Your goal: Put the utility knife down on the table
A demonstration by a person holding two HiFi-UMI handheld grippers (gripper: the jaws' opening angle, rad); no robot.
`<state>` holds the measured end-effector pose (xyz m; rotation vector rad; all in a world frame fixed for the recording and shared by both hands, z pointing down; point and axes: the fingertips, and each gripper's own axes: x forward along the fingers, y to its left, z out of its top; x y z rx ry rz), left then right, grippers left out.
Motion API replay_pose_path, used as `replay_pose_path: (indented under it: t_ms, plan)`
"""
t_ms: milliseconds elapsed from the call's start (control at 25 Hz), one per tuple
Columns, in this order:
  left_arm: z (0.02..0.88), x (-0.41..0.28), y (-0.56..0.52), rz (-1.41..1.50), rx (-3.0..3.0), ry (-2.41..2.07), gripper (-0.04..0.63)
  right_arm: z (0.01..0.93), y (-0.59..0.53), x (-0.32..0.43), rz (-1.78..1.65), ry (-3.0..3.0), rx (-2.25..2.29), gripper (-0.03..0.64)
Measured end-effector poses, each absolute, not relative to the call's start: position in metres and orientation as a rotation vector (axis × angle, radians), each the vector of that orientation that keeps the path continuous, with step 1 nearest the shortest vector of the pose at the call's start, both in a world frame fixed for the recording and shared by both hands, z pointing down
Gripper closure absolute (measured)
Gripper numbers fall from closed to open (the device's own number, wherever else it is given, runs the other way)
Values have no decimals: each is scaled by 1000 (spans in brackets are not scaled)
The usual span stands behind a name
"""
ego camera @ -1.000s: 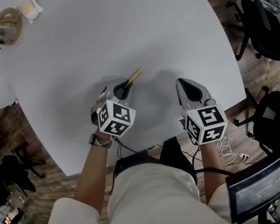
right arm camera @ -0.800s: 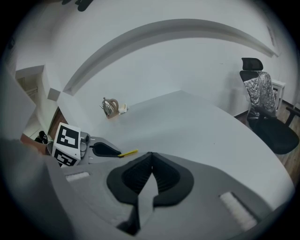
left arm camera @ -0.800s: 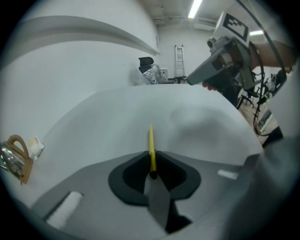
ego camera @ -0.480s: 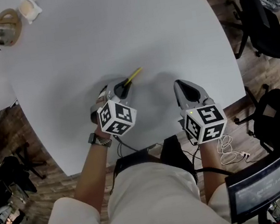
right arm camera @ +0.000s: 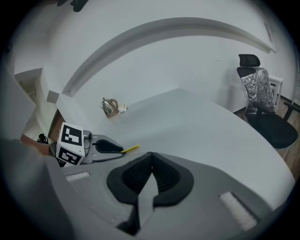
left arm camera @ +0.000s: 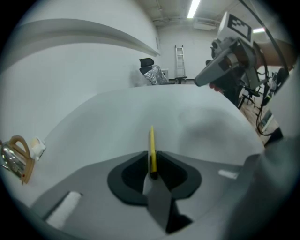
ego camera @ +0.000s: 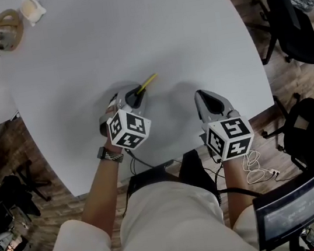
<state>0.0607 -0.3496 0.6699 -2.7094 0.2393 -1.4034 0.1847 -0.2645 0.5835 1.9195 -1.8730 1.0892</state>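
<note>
Head view: a person sits at a white table (ego camera: pixel 130 31) with a gripper in each hand over its near edge (both point away and down).
Left gripper (ego camera: pixel 135 97): its jaws have just been opening, yet the pads sit close against the knife on both sides.
Knife (left arm camera: pixel 152 140): yellow and thin, seen edge-on between the left jaws. It sticks out past their tips toward the table's middle; whether its far tip touches the table I cannot tell.
Right gripper (right arm camera: pixel 151 158): jaws closed pad to pad, nothing between them; apart from the left jaws, to their right.
Teapot (ego camera: pixel 3 31): far ahead and left of the left jaws, with a small white thing just beside it.
Chair (right arm camera: pixel 262 112): black, past the table, ahead and right of the right jaws.
</note>
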Motion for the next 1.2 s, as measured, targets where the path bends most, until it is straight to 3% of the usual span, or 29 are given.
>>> replay_pose_path:
  t_ms: [1200]
  plan:
    - [665,56,-343,-1422,-2683,313,485,577,-246,190,1083,-1861,1927,617]
